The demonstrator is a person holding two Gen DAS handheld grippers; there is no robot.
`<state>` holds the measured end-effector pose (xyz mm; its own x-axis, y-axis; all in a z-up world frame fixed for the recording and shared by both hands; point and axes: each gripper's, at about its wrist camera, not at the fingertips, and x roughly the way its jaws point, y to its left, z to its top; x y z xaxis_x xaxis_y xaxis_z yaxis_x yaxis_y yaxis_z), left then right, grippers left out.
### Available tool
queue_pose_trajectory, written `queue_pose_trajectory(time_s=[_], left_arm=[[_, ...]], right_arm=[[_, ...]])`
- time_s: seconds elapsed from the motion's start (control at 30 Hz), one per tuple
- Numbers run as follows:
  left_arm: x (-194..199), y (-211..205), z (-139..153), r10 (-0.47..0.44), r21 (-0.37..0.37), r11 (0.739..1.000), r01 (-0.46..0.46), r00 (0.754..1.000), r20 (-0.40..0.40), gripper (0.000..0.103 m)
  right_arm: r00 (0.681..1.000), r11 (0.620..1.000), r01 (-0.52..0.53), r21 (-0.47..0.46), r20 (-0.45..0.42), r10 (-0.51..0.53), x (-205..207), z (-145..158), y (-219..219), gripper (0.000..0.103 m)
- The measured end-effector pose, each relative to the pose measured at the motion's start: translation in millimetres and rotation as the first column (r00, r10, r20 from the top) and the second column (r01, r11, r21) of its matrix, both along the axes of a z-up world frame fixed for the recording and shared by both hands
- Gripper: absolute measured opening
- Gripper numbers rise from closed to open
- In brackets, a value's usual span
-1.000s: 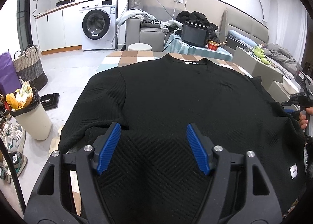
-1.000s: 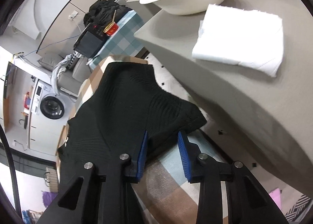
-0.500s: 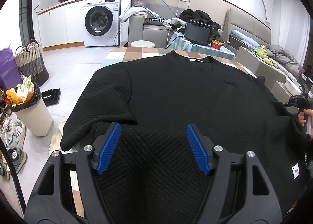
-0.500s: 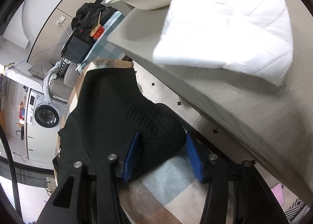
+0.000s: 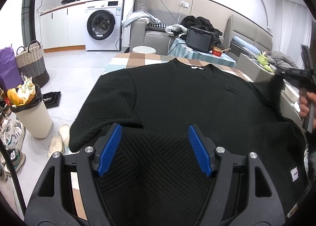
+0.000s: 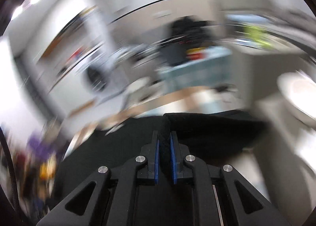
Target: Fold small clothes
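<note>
The right claw (image 6: 164, 147) has just squeezed shut on the right sleeve (image 6: 207, 125) of the black sweater (image 5: 187, 107), which lies flat on the counter (image 5: 138, 61). The sweater's middle lies to its left. The left claw (image 5: 154, 148) waits open over the hem.

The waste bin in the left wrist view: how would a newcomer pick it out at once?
Start from the black sweater spread on the checked table, then look left, down to the floor. The waste bin stands there, nearer than the woven basket. It is cream-coloured, lined with a black bag and heaped with yellow and white rubbish, unlike the two-tone handled basket.
</note>
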<state>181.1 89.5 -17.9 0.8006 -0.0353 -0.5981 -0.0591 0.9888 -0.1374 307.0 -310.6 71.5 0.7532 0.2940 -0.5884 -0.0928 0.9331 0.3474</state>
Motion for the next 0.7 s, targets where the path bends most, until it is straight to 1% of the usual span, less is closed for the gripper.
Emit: queue_pose_trajectory(time_s=[0.03, 0.1, 0.13, 0.2, 0.23, 0.27, 0.3, 0.33, 0.37, 0.47, 0.57, 0.63, 0.7], left_arm=[[-1.8, 0.9, 0.7, 0.004, 0.001, 1.000, -0.004, 1.000, 0.001, 0.068], [-6.8, 3.6, 1.4, 0.011, -0.003, 1.000, -0.011, 1.000, 0.001, 0.068], [-8.8, 4.5, 1.8, 0.013, -0.005, 1.000, -0.013, 1.000, 0.001, 0.068], [-13.4, 5.5, 2.8, 0.014, -0.004, 1.000, -0.014, 1.000, 0.001, 0.068], [-14.9, 5.6, 3.2, 0.014, -0.003, 1.000, -0.014, 1.000, 0.001, 0.068], [-15.2, 6.1, 3.2, 0.014, -0.004, 1.000, -0.014, 1.000, 0.002, 0.068], [-15.0, 6.2, 2.9, 0.013, -0.006, 1.000, -0.013, 1.000, 0.001, 0.068], [-15.6, 5.9, 2.7, 0.011, -0.008, 1.000, -0.011, 1.000, 0.000, 0.068], [-16.3, 6.0, 2.5, 0.009, -0.008, 1.000, -0.009, 1.000, -0.001, 0.068], [-17.1, 7.1, 2.1, 0.018, -0.006, 1.000, -0.018, 1.000, -0.008, 0.070], [-17.6, 15.3, -0.1, 0.045, -0.035, 0.998, -0.046, 0.999, -0.026, 0.072], [-19.5, 26.5, -1.1, 0.081, -0.059, 0.995, -0.083, 0.996, -0.039, 0.072], [-23.6, 45.9, -3.2, 0.140, -0.105, 0.984, -0.145, 0.989, -0.050, 0.075]], right_arm=[[0.994, 0.994, -0.110, -0.026, -0.017, 0.110, 3.4, -1.9, 30.3, 0.010], [0.972, 0.971, -0.230, -0.067, -0.060, 0.226, 4.0, -10.5, 66.9, 0.010], [0.952, 0.950, -0.297, -0.092, -0.107, 0.287, 3.8, -19.5, 84.1, 0.011], [0.918, 0.924, -0.369, -0.100, -0.194, 0.345, 3.0, -35.3, 100.6, 0.020], [0.905, 0.917, -0.388, -0.096, -0.228, 0.359, 3.1, -41.2, 104.2, 0.028], [0.901, 0.917, -0.387, -0.097, -0.248, 0.355, 2.4, -47.0, 104.5, 0.034], [0.907, 0.923, -0.372, -0.095, -0.250, 0.340, 1.6, -48.4, 101.5, 0.036], [0.913, 0.931, -0.354, -0.088, -0.249, 0.323, -0.4, -49.0, 97.3, 0.042], [0.920, 0.942, -0.329, -0.068, -0.248, 0.303, -3.6, -48.8, 90.3, 0.045], [0.934, 0.961, -0.263, -0.084, -0.271, 0.232, -14.2, -50.7, 70.9, 0.045], [0.932, 0.971, -0.230, -0.068, -0.301, 0.200, -14.6, -59.2, 66.8, 0.045], [0.928, 0.968, -0.245, -0.061, -0.304, 0.216, -20.3, -65.6, 68.7, 0.045], [0.905, 0.954, -0.293, -0.056, -0.339, 0.258, -18.8, -74.3, 81.8, 0.045]])
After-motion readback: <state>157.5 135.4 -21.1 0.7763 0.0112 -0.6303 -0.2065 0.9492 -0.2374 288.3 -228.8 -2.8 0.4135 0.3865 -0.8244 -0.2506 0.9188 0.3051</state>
